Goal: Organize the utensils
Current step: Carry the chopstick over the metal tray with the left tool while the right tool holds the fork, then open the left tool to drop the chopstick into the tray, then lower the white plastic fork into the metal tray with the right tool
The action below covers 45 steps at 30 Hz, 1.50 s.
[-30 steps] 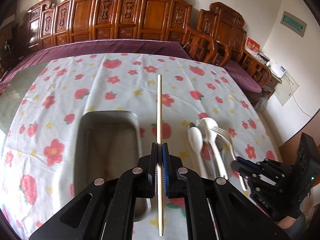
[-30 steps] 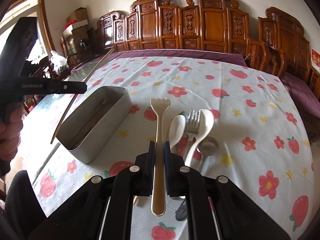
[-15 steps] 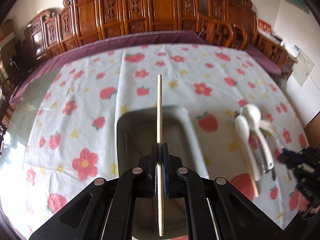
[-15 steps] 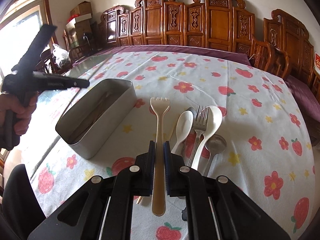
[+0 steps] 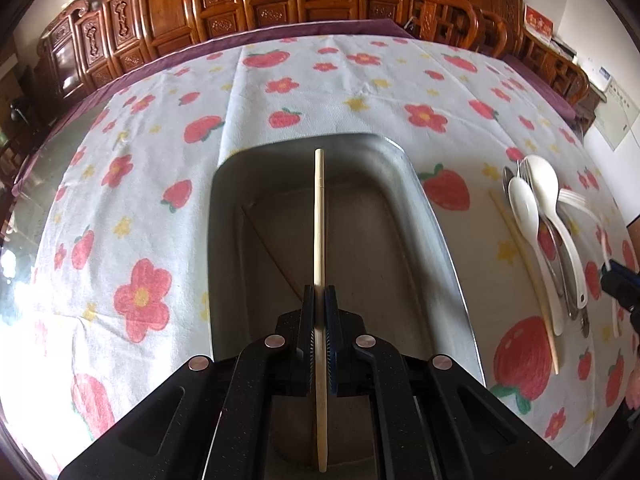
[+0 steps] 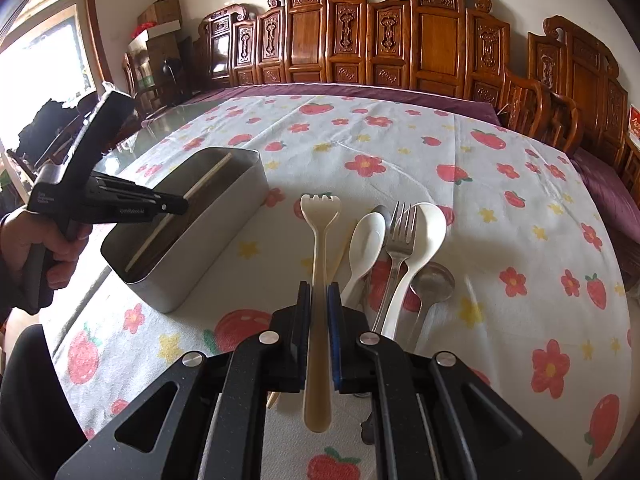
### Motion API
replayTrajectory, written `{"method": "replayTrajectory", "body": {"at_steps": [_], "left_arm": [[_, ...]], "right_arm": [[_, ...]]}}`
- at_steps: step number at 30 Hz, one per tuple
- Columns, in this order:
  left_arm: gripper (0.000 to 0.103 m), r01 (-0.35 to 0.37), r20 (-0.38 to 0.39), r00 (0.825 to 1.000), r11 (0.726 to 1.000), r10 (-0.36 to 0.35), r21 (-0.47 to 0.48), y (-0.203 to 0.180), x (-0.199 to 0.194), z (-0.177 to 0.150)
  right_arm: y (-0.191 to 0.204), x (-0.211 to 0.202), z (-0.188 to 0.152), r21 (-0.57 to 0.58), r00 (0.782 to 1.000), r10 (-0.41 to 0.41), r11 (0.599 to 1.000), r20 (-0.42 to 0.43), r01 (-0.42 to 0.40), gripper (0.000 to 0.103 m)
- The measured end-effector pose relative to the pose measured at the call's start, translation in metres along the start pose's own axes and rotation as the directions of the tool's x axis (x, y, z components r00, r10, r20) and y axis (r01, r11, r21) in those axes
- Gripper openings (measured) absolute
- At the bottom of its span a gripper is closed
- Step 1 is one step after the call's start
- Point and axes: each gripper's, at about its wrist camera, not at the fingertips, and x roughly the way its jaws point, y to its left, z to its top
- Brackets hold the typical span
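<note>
My left gripper point(image 5: 319, 304) is shut on a wooden chopstick point(image 5: 319, 216) and holds it lengthwise over the grey metal box point(image 5: 436, 240); a second chopstick point(image 5: 272, 256) lies inside. In the right wrist view the left gripper point(image 6: 176, 204) hovers at the box point(image 6: 216, 240) with the chopstick point(image 6: 200, 184) above its opening. My right gripper point(image 6: 318, 300) is shut on a cream plastic fork point(image 6: 320, 248), held above the cloth. A small white spoon point(image 6: 366, 248), a metal fork point(image 6: 400, 240), a large white spoon point(image 6: 424, 236) and a metal spoon point(image 6: 432, 280) lie beside it.
A chopstick point(image 5: 524, 264) lies on the strawberry-print cloth point(image 5: 280, 92) left of the spoon pile point(image 5: 536, 216). Carved wooden chairs point(image 6: 400, 48) line the far side of the table. The table's glass edge point(image 5: 24, 184) shows at the left.
My left gripper has carried the chopstick leftward from beside the box to over its opening and lower. My right gripper has stayed in place with the cream fork.
</note>
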Motion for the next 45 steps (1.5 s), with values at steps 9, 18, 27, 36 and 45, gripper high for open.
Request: {"method": "replayTrajectory", "body": {"at_steps": [9,18,27,36,45], "left_arm": [[0.019,-0.006,0.010,1.000,1.000,0.006,-0.020,-0.002,-0.007,-0.003],[0.072,0.011,0.115,0.993,0.998,-0.004,-0.064,0.005,-0.052,-0.014],[0.083,0.007,0.196,0.981,0.997,0.009,-0.077,0.020,-0.086,-0.030],[0.083,0.009,0.222,0.975,0.996,0.012,-0.090,0.046,-0.104,-0.041],[0.083,-0.009,0.256,0.966,0.995,0.035,-0.104,0.074,-0.122,-0.047]], "right_arm": [[0.003,-0.005,0.002,-0.006,1.000,0.004,1.000,0.015,-0.004,0.010],[0.025,-0.017,0.009,-0.027,0.999,0.022,0.999,0.027,-0.022,0.010],[0.069,-0.021,0.021,-0.065,0.997,0.070,0.996,0.028,-0.068,0.010],[0.116,0.000,0.039,-0.080,0.993,0.118,0.990,-0.001,-0.117,0.010],[0.143,0.051,0.067,-0.049,0.992,0.110,0.992,-0.056,-0.112,0.010]]}}
